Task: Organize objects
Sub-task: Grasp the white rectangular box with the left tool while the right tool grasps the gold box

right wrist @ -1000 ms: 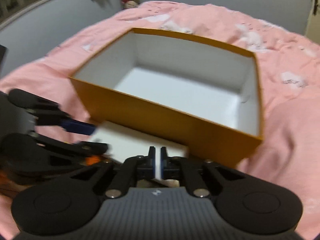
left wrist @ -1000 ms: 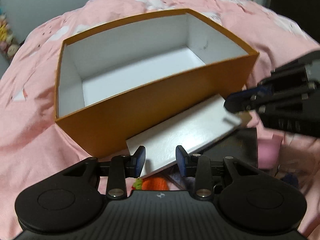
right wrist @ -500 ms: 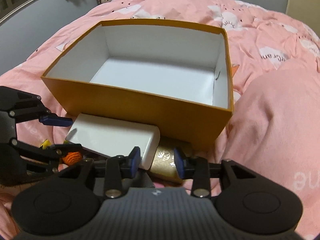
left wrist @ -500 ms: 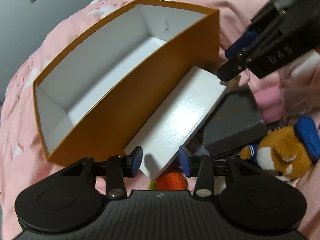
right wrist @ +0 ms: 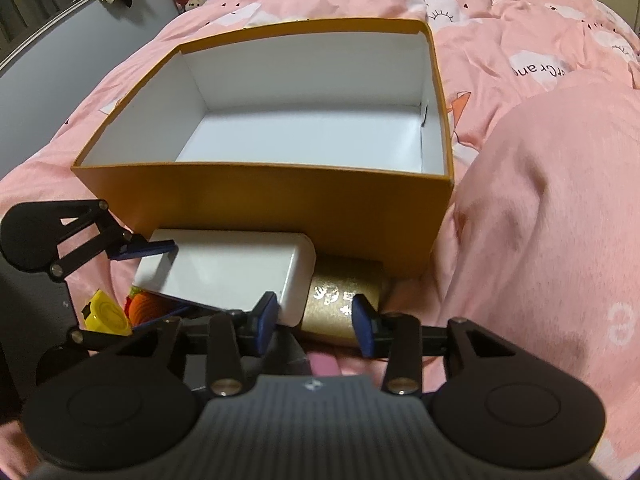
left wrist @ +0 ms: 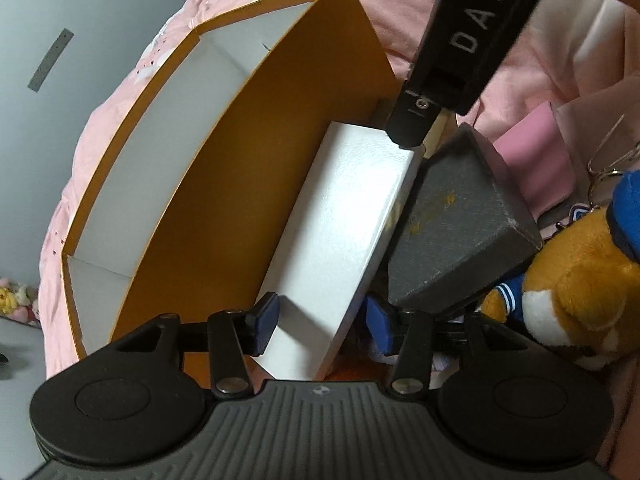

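Pink bedding (right wrist: 532, 240) with cloud prints covers the whole work surface, grey wall behind. Orange box (right wrist: 280, 204), white inside, sits open and has nothing in it. White box (right wrist: 224, 272) lies just outside the orange box's near wall, touching it, tilted, one end propped over a knitted orange toy (right wrist: 144, 306). Gold box (right wrist: 344, 292) is wedged beside it against the same wall; dark grey box (left wrist: 460, 224), a plush bear (left wrist: 576, 284) and a yellow item (right wrist: 106, 314) are crowded close by.

Left gripper (left wrist: 324, 322) straddles the near end of the white box, jaws opening wide, pads not pressing. Right gripper (right wrist: 314, 318) sits at the other end over the white box's corner and the gold box, jaws also opening, roughly half wide, nothing clamped.

Step in hand, my read: setting up a two-gripper pickup of the white box, first item for the orange box. Sorting hasn't really started.

Next move calls for both jaws to close squarely on opposite ends, then lift level over the near wall. Right gripper may catch the gold box instead.
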Motion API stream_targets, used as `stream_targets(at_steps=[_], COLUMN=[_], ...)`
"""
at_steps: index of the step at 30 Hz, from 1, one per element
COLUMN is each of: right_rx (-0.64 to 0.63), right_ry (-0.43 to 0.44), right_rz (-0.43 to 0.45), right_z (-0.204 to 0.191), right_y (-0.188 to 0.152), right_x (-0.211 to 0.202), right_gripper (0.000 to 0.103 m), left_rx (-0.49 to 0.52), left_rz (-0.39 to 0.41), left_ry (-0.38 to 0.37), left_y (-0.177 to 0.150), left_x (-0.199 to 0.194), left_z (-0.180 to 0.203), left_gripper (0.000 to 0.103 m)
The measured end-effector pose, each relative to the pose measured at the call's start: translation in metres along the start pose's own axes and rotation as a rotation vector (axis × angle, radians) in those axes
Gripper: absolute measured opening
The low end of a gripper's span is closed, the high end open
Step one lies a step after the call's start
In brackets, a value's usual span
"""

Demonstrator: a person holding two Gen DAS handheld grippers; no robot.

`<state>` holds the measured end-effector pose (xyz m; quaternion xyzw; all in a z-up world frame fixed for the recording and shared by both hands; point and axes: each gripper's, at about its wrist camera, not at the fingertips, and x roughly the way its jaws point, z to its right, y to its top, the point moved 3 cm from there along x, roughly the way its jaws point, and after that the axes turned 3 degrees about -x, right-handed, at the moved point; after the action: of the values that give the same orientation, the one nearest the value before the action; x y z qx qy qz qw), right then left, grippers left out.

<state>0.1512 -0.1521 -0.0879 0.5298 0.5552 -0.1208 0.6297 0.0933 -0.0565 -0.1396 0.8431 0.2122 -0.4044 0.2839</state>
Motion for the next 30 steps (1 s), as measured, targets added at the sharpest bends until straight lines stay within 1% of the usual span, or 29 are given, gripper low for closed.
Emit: stream_targets(at_steps=[5,8,10,13,16,18,20,21,24,26,27,28,30], right_rx=[0.003,0.009,0.015,0.023,0.061,0.081,0.079,0.071,0.046,0.03,0.027,0.023,0.02], right_ry=[-0.003,-0.004,0.001,0.019,0.005,-0.002,-0.022,-0.032,-0.043,-0.032,-0.028,-0.029,-0.032], right_rz=[-0.004,-0.005,0.0,0.015,0.064,0.099,0.1,0.092,0.045,0.025,0.022,0.024,0.024], right_z=[-0.002,-0.003,-0.003,-0.002,0.002,0.006,0.008,0.008,0.004,0.001,-0.001,-0.003,-0.002], right_y=[-0.001,-0.003,-0.004,-0.003,-0.001,0.0,0.001,0.0,-0.003,-0.004,-0.003,-0.002,-0.001], right_x=[0.001,0.0,-0.001,-0.006,-0.016,-0.025,-0.027,-0.026,-0.016,-0.011,-0.009,-0.007,-0.004], right_gripper=[0.049,0.05,0.052,0.052,0.051,0.051,0.05,0.049,0.037,0.023,0.02,0.015,0.014], left_rx=[0.018,0.009,0.009,0.004,-0.034,-0.076,-0.116,-0.137,-0.202,-0.246,-0.265,-0.28,-0.288], left_rz=[0.02,0.027,0.031,0.042,0.058,0.062,0.064,0.066,0.07,0.071,0.072,0.074,0.067], left_ry=[0.038,0.029,0.026,0.032,0.005,-0.019,-0.047,-0.065,-0.13,-0.182,-0.219,-0.241,-0.274], left_y=[0.0,-0.002,-0.002,-0.004,-0.006,-0.007,-0.005,-0.005,0.0,0.003,0.004,0.004,0.005], left_x=[0.008,0.007,0.003,-0.003,-0.01,-0.013,-0.02,-0.023,-0.032,-0.033,-0.033,-0.032,-0.027], left_z=[0.004,0.001,0.001,0.001,-0.006,-0.014,-0.019,-0.022,-0.024,-0.03,-0.035,-0.04,-0.045], left_gripper=[0.061,0.054,0.045,0.039,0.035,0.035,0.035,0.035,0.035,0.035,0.035,0.036,0.037])
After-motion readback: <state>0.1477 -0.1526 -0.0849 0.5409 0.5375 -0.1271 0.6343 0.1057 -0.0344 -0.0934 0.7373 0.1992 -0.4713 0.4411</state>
